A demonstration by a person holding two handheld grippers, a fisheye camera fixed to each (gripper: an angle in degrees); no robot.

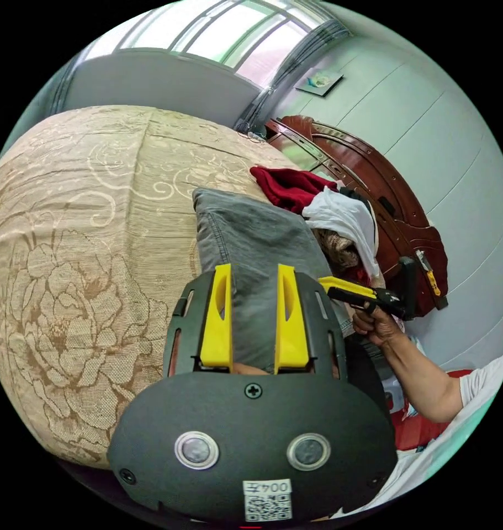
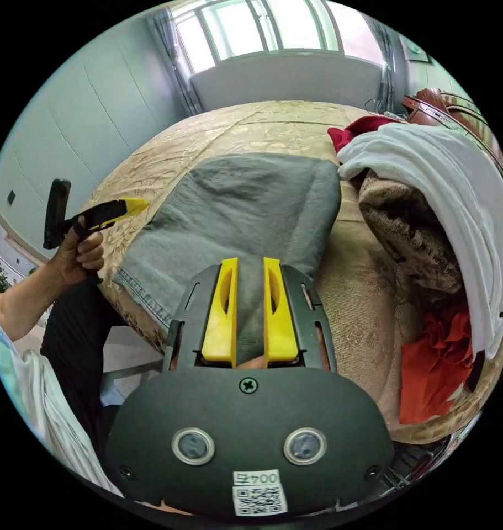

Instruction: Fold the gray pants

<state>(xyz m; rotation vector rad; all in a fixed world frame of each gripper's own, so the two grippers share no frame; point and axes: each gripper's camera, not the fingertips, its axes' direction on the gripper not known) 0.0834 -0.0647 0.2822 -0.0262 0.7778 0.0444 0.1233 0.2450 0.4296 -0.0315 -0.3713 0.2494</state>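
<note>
Both hand-held grippers [image 1: 254, 276] [image 2: 250, 265] agape above folded gray pants [image 2: 245, 215] (hem stitching visible).

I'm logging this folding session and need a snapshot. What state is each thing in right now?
gray pants: folded, lying flat on the bed, one edge hanging over the side
left gripper: open, nothing between its jaws
right gripper: open, nothing between its jaws
white garment: unfolded, draped over the pile
red garment: crumpled, in the pile
bedspread: spread over the bed
</note>
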